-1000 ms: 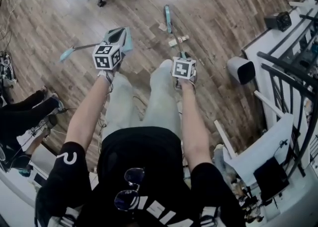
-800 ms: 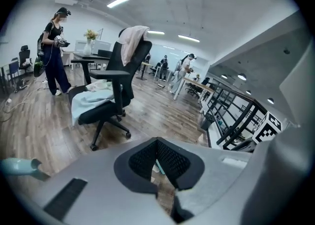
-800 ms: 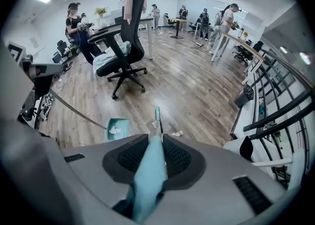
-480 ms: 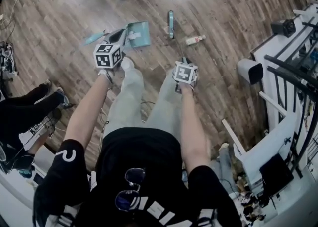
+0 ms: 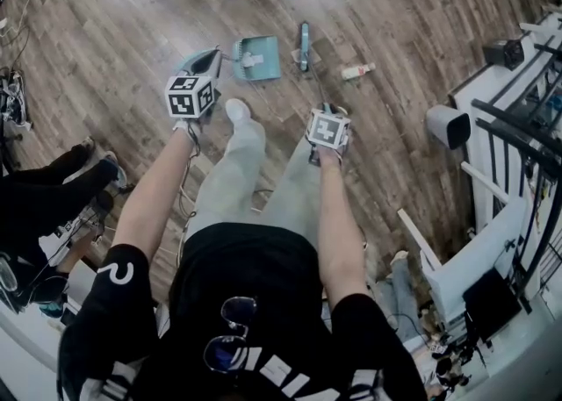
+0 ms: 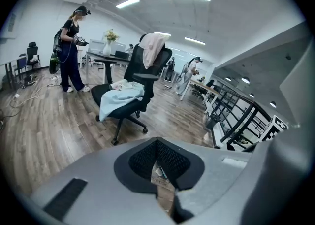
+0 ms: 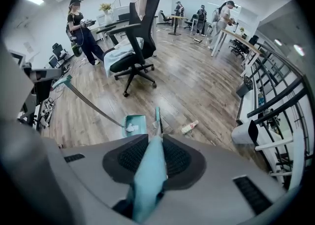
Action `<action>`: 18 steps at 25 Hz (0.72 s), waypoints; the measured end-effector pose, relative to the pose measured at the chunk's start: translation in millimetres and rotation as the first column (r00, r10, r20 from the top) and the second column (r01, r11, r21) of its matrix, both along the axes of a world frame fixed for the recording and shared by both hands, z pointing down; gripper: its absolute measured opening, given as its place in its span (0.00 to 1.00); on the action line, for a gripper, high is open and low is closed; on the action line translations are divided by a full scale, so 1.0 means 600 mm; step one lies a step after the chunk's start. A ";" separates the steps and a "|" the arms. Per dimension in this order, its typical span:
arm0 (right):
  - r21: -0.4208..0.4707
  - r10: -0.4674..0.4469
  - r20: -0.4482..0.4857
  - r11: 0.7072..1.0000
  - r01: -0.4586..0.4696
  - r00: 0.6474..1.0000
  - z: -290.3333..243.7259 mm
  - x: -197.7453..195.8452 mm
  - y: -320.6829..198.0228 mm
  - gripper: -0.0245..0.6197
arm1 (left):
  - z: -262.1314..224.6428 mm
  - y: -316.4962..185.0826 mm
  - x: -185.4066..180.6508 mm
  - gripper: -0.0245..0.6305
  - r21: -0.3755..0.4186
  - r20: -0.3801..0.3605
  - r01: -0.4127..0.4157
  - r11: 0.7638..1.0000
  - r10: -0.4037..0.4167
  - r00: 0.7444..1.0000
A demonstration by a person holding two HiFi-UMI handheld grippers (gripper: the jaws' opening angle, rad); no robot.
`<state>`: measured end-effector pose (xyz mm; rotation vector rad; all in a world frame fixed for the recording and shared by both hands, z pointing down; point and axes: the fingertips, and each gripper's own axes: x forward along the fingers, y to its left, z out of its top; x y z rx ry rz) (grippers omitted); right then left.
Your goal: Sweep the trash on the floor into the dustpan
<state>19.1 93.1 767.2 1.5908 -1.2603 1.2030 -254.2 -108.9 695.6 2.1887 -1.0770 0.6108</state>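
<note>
1. Head view, noted from the side of the room: a teal plastic dustpan (image 5: 270, 50) sits on the wood-plank floor (image 5: 114, 22) ahead of the person's feet, with a crumpled white scrap (image 5: 252, 60) inside it. A narrow teal broom head (image 5: 304, 46) is on the floor just beside the pan's right edge.
2. A small white bottle (image 5: 358, 71) lies on the floor to the right of the broom head. It is outside the pan and not collected.
3. Left hand-held gripper (image 6: 158, 170): jaws pressed nearly together. It appears clenched on the dustpan's thin grey handle (image 7: 93, 105), though the rod is hard to make out between them.
4. Right hand-held gripper (image 7: 150, 155): clamped on the teal broom handle (image 7: 146, 184).
5. Risk: the bottle is round. A brisk stroke would probably roll it past the pan or off toward the railing side, so a slow, short push looks safer.
6. Risk: the pan is steadied only through a long thin handle. If its lip lifts, the bottle slides underneath, and if it tilts back the scrap could spill out.
7. Risk: the person's white shoe (image 5: 237, 110) is near the pan, and a step forward could knock it askew.
</note>
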 end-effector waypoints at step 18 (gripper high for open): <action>0.018 0.024 0.147 0.999 -0.027 0.989 -0.005 -0.145 -0.036 0.17 | 0.031 -0.009 -0.065 0.04 -0.061 0.007 0.037 0.997 -0.037 0.999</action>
